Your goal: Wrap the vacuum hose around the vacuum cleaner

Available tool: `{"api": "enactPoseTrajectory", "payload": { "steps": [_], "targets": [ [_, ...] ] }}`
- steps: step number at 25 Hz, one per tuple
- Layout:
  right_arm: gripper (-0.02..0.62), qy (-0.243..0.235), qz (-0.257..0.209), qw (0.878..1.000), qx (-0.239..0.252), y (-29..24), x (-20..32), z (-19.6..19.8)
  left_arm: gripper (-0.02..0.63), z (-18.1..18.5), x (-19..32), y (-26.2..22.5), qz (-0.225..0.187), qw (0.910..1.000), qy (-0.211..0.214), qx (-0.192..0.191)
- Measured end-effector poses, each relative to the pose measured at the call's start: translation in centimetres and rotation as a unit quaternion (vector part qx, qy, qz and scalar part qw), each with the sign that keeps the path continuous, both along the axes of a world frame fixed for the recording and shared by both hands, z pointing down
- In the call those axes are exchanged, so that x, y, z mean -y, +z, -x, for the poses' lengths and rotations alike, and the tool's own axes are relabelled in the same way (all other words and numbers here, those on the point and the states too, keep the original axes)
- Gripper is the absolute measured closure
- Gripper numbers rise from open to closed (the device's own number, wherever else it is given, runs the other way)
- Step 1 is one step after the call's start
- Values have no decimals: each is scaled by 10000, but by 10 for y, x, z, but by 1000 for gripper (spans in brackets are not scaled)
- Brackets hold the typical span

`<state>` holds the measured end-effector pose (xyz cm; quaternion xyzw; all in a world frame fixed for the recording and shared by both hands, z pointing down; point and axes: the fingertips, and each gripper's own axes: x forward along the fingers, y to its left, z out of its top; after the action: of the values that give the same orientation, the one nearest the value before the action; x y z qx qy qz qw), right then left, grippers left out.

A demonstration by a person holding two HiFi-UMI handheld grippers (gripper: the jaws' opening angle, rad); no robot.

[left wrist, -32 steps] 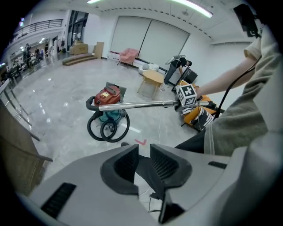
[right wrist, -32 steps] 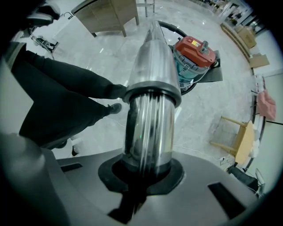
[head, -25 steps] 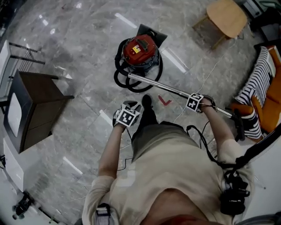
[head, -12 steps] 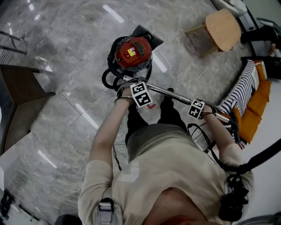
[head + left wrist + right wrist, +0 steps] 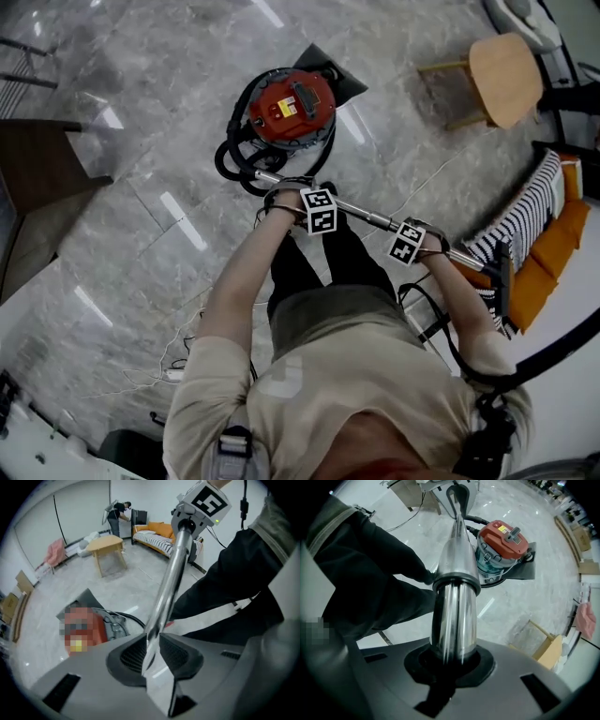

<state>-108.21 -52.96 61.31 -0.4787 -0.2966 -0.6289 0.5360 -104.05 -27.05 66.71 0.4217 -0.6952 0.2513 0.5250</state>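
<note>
The red vacuum cleaner (image 5: 291, 105) stands on the floor ahead, with its black hose (image 5: 234, 164) looped round its base. A shiny metal wand (image 5: 370, 217) runs from the hose down to the right, to the floor nozzle (image 5: 506, 277). My left gripper (image 5: 302, 202) is on the wand's end nearest the vacuum. The wand (image 5: 168, 573) passes between its pads (image 5: 133, 656), which lie against both sides. My right gripper (image 5: 422, 246) is farther down the wand and shut round the tube (image 5: 454, 616). The vacuum (image 5: 504, 543) shows beyond it.
A round wooden table (image 5: 506, 66) stands at the upper right. A sofa with orange cushions and a striped blanket (image 5: 544, 239) is at the right, and a dark cabinet (image 5: 37, 187) at the left. Thin cables (image 5: 178, 361) trail on the floor. Another person (image 5: 115, 517) stands far off.
My left gripper swung from beside my waist up onto the wand near the vacuum. The right gripper shifted along with the wand toward the left.
</note>
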Motion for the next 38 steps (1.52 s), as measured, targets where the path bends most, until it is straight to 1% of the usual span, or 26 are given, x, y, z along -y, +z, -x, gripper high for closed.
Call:
{"api": "enactPoseTrajectory", "payload": {
  "steps": [3,5,6,7,8,9,11,12,13,14,15,16,17,19,20,23,24,25,26,28,30,31,34,36,38],
  "targets": [
    [569,-200,80,9996,-189,52,-6,21,517,-25,10,45,37,9972,-85,-747],
    [569,-247,233,9990,-289,91,-9,41,517,-35,18,79,74,9942,-311,-1030],
    [569,-255,322,9986,-339,110,-13,49,517,-35,20,95,108,9932,-489,-1053],
    [569,-260,406,9981,-393,129,-18,56,517,-31,19,107,106,9925,-709,-986],
    [569,-261,480,9975,-445,147,-23,62,517,-23,18,111,-2,9917,-969,-844],
    [569,-260,547,9970,-492,164,-26,68,518,-10,19,108,-248,9896,-1258,-653],
    [569,-249,662,9958,-581,201,-29,78,518,23,17,83,-868,9792,-1828,-129],
    [569,-247,711,9952,-632,220,-28,80,517,41,12,71,-1017,9730,-2060,201],
    [569,-249,748,9945,-683,240,-24,82,517,57,3,66,-1006,9679,-2239,532],
    [569,-251,761,9941,-732,261,-18,81,517,72,-6,71,-886,9640,-2375,801],
    [568,-243,752,9937,-793,282,-10,78,517,84,-14,84,-738,9610,-2490,950],
    [568,-221,737,9931,-879,301,-1,72,517,92,-20,102,-639,9582,-2617,963],
    [568,-190,745,9922,-979,317,8,64,517,97,-21,120,-627,9548,-2771,873],
    [568,-149,860,9899,-1115,343,16,54,517,109,-19,151,-744,9483,-3020,627],
    [567,-136,936,9889,-1144,354,16,53,517,114,-15,166,-757,9490,-3014,532],
    [566,-105,1048,9872,-1197,388,14,45,517,110,2,213,-580,9600,-2723,304],
    [566,-116,1051,9872,-1198,400,13,42,520,104,5,226,-522,9609,-2706,270],
    [566,-144,1045,9874,-1180,411,13,41,528,99,7,237,-473,9600,-2748,261],
    [566,-190,1035,9879,-1136,421,12,42,528,95,7,247,-442,9577,-2833,260],
    [566,-317,1005,9896,-979,441,9,50,529,91,4,266,-480,9500,-3076,239],
    [566,-442,987,9908,-814,459,7,60,533,91,3,283,-654,9416,-3296,224],
    [566,-483,1004,9908,-764,468,5,65,548,92,2,289,-787,9371,-3393,250],
    [566,-548,1128,9897,-689,495,-5,78,549,100,-5,302,-1113,9207,-3713,453],
    [566,-592,1224,9890,-578,507,-11,86,549,106,-10,309,-1242,9135,-3826,601],
    [565,-619,1345,9880,-440,510,-12,90,557,107,-10,310,-1430,9083,-3862,732]
  ]
}}
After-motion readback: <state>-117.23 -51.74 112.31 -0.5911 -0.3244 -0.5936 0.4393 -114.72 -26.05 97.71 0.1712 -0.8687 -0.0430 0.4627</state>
